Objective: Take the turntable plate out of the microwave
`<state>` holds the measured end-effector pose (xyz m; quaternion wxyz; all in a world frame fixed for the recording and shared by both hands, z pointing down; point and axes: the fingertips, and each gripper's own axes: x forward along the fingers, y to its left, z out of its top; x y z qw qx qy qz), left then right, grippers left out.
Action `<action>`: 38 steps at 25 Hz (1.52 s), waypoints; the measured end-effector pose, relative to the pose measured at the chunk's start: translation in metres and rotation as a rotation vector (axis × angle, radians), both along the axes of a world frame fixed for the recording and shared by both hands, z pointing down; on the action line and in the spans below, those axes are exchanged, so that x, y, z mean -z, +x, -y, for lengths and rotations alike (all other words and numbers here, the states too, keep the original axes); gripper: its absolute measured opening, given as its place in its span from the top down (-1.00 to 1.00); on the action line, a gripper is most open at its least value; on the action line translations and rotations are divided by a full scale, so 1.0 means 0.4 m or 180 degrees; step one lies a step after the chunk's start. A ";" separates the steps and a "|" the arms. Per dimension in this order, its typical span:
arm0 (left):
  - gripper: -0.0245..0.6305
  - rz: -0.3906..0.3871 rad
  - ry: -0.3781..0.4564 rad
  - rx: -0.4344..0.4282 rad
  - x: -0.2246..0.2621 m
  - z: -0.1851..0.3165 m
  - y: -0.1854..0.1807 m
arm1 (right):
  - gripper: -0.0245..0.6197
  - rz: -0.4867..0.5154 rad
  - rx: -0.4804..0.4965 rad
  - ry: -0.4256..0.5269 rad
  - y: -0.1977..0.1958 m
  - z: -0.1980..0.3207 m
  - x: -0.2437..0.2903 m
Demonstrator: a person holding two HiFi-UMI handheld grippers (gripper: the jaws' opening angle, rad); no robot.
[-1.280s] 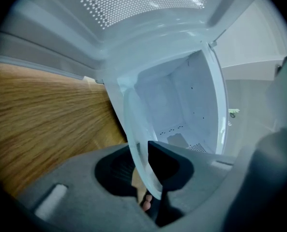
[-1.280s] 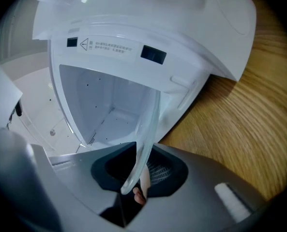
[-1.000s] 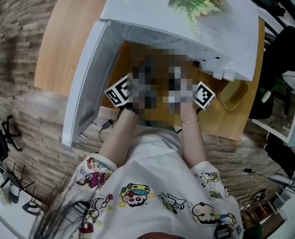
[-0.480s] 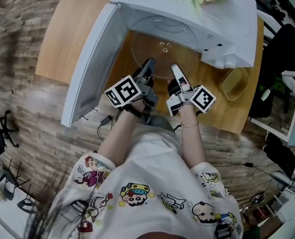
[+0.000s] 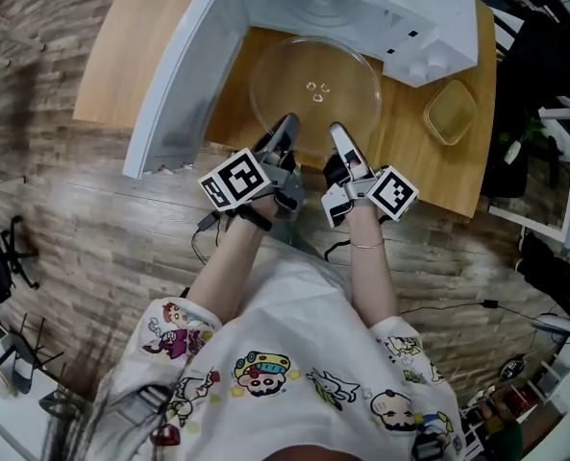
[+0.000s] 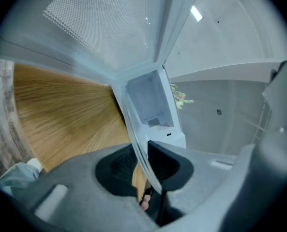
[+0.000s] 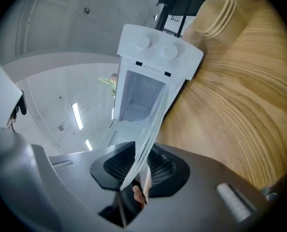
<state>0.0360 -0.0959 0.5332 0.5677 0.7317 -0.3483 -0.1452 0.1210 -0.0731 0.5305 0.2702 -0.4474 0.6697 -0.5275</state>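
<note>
The clear glass turntable plate (image 5: 315, 89) hangs level over the wooden table (image 5: 131, 56), outside the white microwave (image 5: 381, 8). My left gripper (image 5: 283, 134) is shut on its near rim at the left, and my right gripper (image 5: 338, 142) is shut on the near rim at the right. In the left gripper view the plate (image 6: 139, 139) runs edge-on between the dark pads of that gripper (image 6: 145, 162). The right gripper view shows the same plate (image 7: 152, 124) pinched in the right gripper (image 7: 139, 167). The microwave's door (image 5: 181, 75) stands open at the left.
A yellowish clear container (image 5: 450, 111) lies on the table right of the plate. The table's front edge runs just under the grippers, with wooden floor and cables below it. Chairs and clutter stand at the right and lower left edges.
Both grippers have drawn back toward the person with the plate. It sat partly in the microwave's cavity before and is now wholly outside, over the table.
</note>
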 end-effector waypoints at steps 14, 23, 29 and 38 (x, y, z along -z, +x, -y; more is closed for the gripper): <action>0.73 -0.0051 0.0190 -0.0393 0.122 -0.350 -0.062 | 0.63 -0.0047 0.0035 0.0171 -0.076 -0.354 0.119; 0.73 -0.0069 0.0426 -0.0571 0.222 -0.503 -0.110 | 0.63 -0.0137 0.0112 0.0415 -0.125 -0.502 0.217; 0.73 -0.0110 0.0492 -0.0734 0.272 -0.574 -0.123 | 0.63 -0.0242 0.0143 0.0507 -0.140 -0.571 0.273; 0.71 -0.0112 0.0618 -0.1119 0.306 -0.601 -0.131 | 0.62 -0.0430 0.0111 0.0552 -0.150 -0.600 0.307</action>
